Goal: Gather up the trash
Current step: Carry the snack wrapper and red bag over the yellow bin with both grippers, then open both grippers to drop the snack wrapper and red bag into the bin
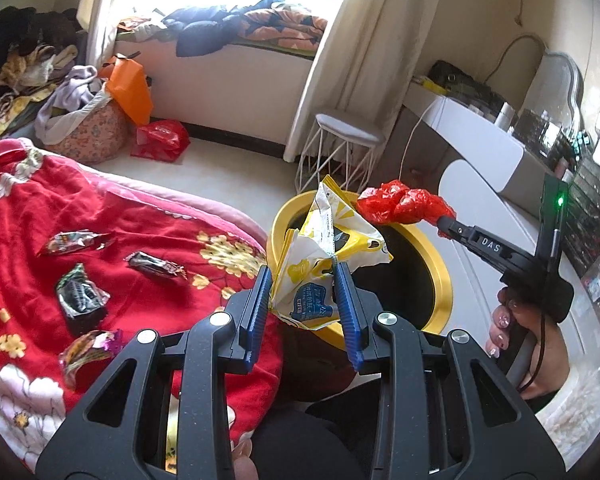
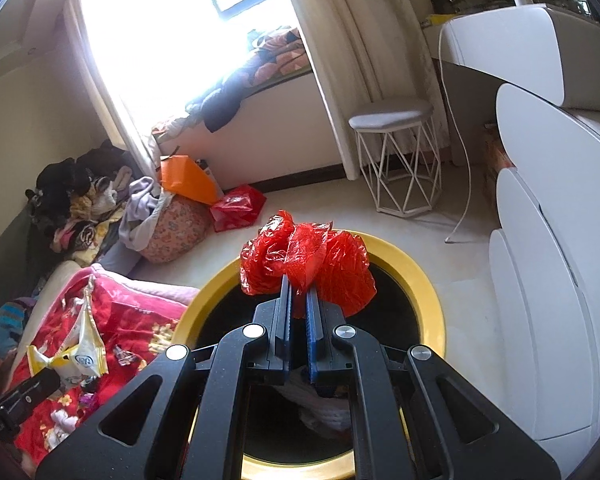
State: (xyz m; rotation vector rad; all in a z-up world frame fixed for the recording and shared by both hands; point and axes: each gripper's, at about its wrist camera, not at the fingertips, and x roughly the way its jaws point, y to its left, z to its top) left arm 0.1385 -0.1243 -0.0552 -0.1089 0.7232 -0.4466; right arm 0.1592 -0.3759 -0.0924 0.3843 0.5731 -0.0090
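Note:
My left gripper (image 1: 302, 276) is shut on a crumpled yellow and white snack bag (image 1: 324, 248) and holds it at the near rim of the yellow trash bin (image 1: 440, 276). My right gripper (image 2: 298, 284) is shut on a crumpled red plastic bag (image 2: 306, 262) and holds it over the bin's black opening (image 2: 396, 304). In the left wrist view the red bag (image 1: 400, 202) hangs above the bin's far side. Several dark foil wrappers (image 1: 156, 266) lie on the red floral blanket (image 1: 140, 220).
A white wire stool (image 1: 342, 148) stands behind the bin, white drawers (image 2: 548, 264) to its right. On the floor lie a red bag (image 1: 160, 140), an orange bag (image 1: 130, 90) and piles of clothes (image 1: 24, 64). A cable (image 2: 466, 184) trails on the floor.

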